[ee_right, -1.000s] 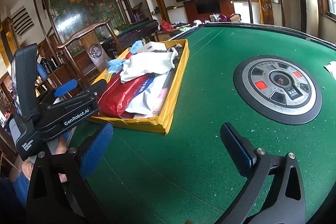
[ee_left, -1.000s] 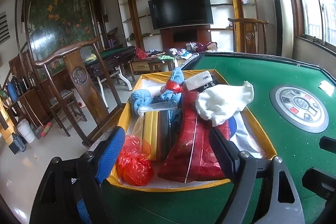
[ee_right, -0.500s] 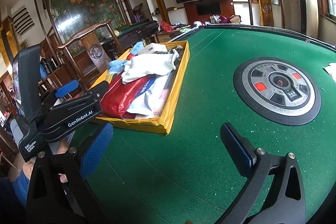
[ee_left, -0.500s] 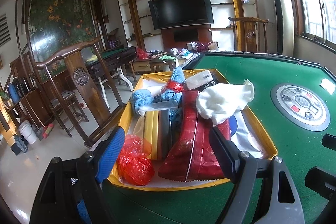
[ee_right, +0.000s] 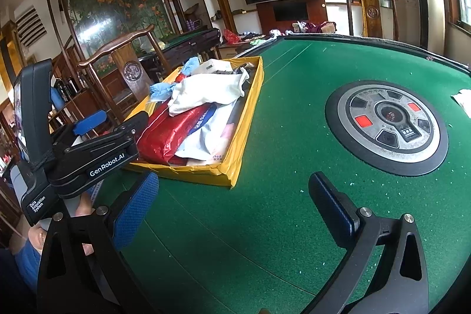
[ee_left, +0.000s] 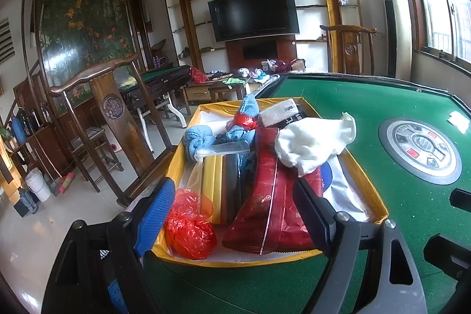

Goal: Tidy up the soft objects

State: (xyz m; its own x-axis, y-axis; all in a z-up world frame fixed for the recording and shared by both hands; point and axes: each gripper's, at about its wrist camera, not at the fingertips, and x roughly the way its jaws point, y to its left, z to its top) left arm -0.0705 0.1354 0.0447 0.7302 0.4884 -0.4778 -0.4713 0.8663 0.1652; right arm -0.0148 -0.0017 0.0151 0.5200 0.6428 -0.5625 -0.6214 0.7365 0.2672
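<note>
A yellow tray [ee_left: 365, 184] [ee_right: 235, 164] on the green felt table holds a heap of soft things: a white cloth [ee_left: 315, 140] [ee_right: 206, 90], a red foil pack [ee_left: 270, 196] [ee_right: 167, 134], a red crumpled bag [ee_left: 188, 225], a blue towel [ee_left: 200, 137] [ee_right: 160, 90] and a white plastic bag [ee_right: 212, 131]. My left gripper [ee_left: 235, 214] is open just in front of the tray's near edge, nothing between its fingers. My right gripper [ee_right: 235, 205] is open over bare felt, right of the tray. The left gripper's body [ee_right: 82, 149] shows beside it.
A round control panel [ee_left: 421, 149] [ee_right: 388, 125] is set into the table [ee_right: 279, 225] centre. A white scrap [ee_left: 459, 121] lies at the far right edge. A wooden chair [ee_left: 117, 114] stands left of the tray, another [ee_left: 350, 49] at the far side.
Both grippers have barely shifted; the views have drifted slightly. Both stay open, and the things in the tray lie as before.
</note>
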